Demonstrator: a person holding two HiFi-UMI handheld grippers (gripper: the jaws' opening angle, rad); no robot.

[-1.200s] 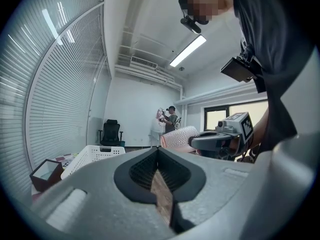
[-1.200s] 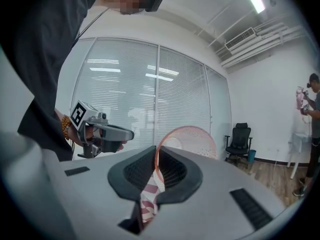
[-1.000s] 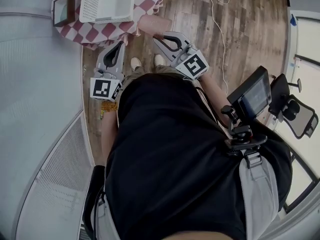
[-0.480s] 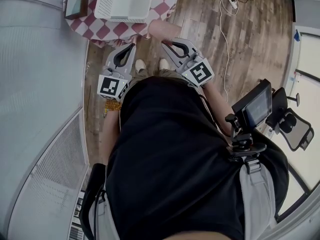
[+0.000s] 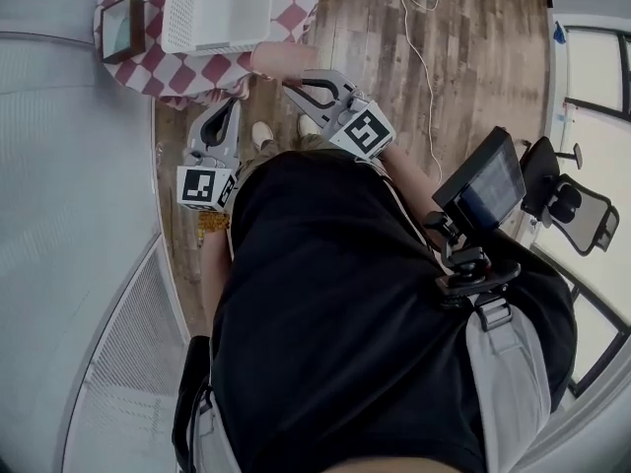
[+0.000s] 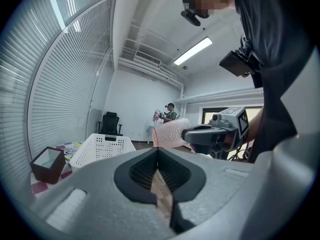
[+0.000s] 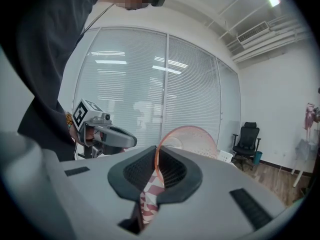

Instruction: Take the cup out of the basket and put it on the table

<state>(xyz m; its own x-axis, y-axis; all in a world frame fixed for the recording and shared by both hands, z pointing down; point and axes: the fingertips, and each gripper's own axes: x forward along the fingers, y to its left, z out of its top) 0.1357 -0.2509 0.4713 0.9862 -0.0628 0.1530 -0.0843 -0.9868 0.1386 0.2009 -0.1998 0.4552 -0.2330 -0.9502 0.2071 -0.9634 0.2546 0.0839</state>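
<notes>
Right hand-held gripper (image 5: 284, 80) pinching the pink cup (image 5: 268, 59) by its rim just beside the white basket (image 5: 217, 13), left hand-held gripper (image 5: 234, 106) hovering near the basket, closed and empty

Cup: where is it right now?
Head view, upper middle: the cup is pinched by its rim in the right hand-held gripper, at the near edge of the checkered table, just right of the white basket.

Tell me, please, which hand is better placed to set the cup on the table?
Right. The right tongs grip the pink cup by its rim, close to the checkered table. The left tongs are shut and empty.
</notes>
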